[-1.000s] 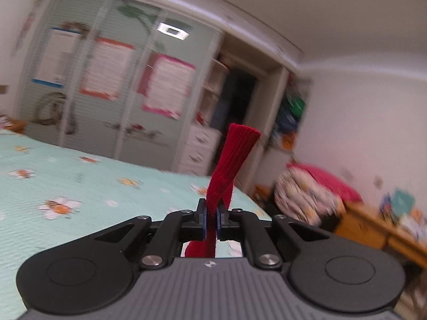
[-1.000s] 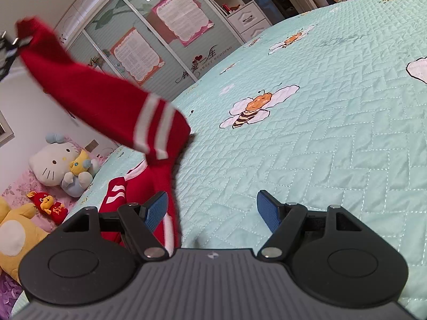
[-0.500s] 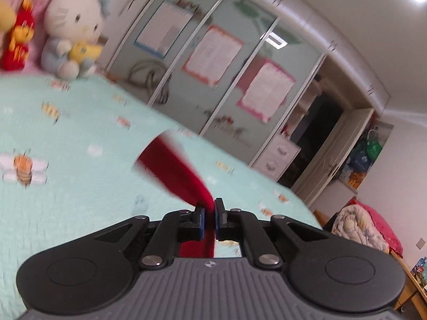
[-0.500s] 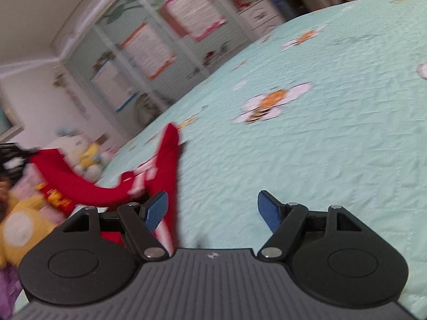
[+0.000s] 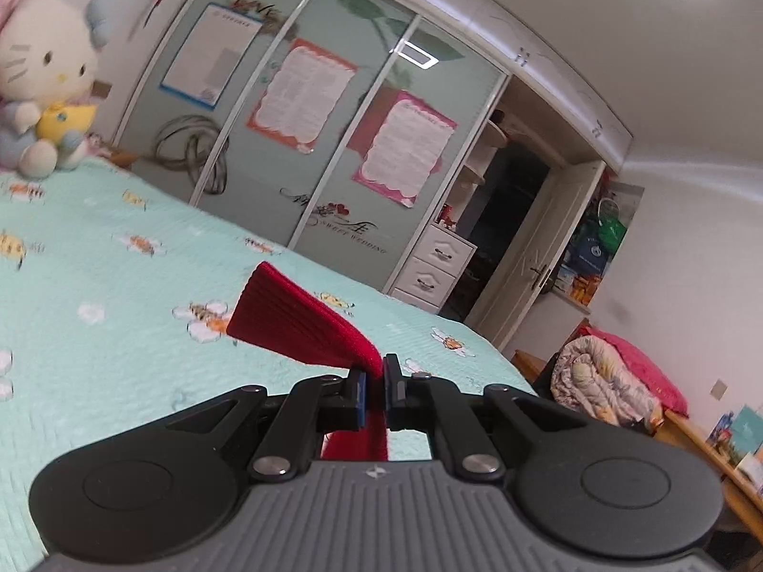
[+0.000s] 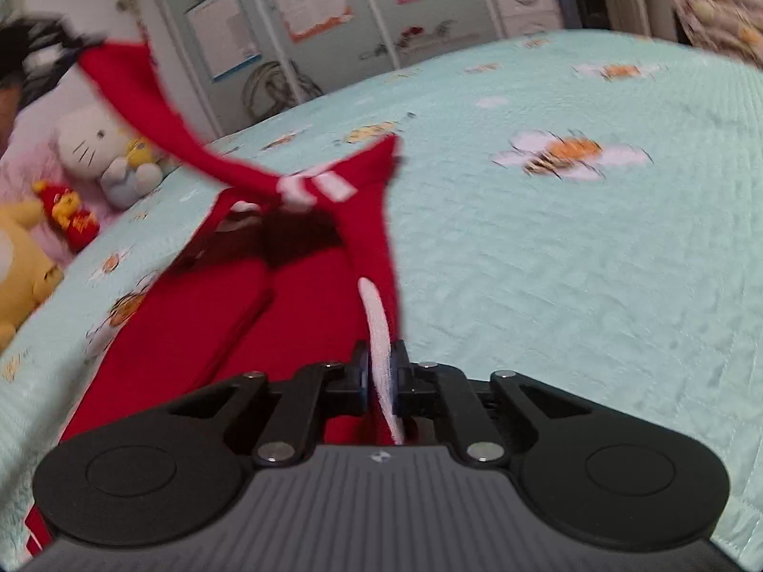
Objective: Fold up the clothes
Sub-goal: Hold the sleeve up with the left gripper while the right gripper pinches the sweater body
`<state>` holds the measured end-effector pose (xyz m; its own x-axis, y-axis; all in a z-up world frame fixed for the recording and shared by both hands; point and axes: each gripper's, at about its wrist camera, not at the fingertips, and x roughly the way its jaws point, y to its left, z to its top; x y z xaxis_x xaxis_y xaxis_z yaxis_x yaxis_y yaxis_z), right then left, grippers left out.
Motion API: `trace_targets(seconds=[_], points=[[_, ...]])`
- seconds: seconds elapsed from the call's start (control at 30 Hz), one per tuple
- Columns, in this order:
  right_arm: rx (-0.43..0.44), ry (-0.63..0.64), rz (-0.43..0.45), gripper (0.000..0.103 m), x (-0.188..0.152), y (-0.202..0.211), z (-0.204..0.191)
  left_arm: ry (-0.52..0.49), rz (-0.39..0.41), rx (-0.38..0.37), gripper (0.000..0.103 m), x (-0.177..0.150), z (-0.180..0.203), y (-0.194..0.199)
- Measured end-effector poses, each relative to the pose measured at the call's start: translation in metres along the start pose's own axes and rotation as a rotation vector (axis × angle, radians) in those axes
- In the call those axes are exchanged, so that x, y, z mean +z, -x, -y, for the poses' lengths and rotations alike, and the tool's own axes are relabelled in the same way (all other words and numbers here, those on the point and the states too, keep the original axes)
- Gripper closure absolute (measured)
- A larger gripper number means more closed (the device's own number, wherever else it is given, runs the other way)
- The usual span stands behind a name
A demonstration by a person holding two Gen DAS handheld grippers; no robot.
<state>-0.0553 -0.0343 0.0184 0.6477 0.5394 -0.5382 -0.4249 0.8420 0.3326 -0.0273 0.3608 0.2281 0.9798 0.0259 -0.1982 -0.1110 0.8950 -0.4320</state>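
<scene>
A red knitted garment with white stripes lies on the mint quilted bed. My right gripper is shut on a white-striped edge of it near the bed. One sleeve rises to the upper left, where the left gripper shows as a dark blur. In the left wrist view my left gripper is shut on the sleeve's ribbed red cuff, which fans out to the left above the bed.
Plush toys sit at the head of the bed: a white cat doll and a yellow bear. A sliding-door wardrobe, white drawers, a bundled quilt and a wooden desk stand beyond the bed.
My right gripper went from open to shut on the garment's striped edge. My left gripper swung round toward the head of the bed, keeping hold of the cuff; the sleeve now stretches between both.
</scene>
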Motion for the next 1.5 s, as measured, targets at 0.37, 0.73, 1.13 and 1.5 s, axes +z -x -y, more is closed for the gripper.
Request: trace_targets(seconds=[0.37,0.73,1.13,1.5], points=[[0.099,0.257,-0.097,0.096,0.017,-0.005,-0.108,0.021,0.104,0.13,0.098,0.021,-0.058,0.006],[0.128,0.247,-0.181,0.096,0.001,-0.026,-0.12,0.148,0.028,0.266,0.098,-0.022,-0.14,0.01],[0.533,-0.096,-0.191,0.089,0.022,-0.028,-0.072,0.165,0.131,0.279,0.098,-0.041,-0.164,0.072],[0.309,-0.238,0.025,0.085,0.118,-0.122,-0.001,0.429,0.245,0.414,0.098,-0.139,-0.219,0.089]])
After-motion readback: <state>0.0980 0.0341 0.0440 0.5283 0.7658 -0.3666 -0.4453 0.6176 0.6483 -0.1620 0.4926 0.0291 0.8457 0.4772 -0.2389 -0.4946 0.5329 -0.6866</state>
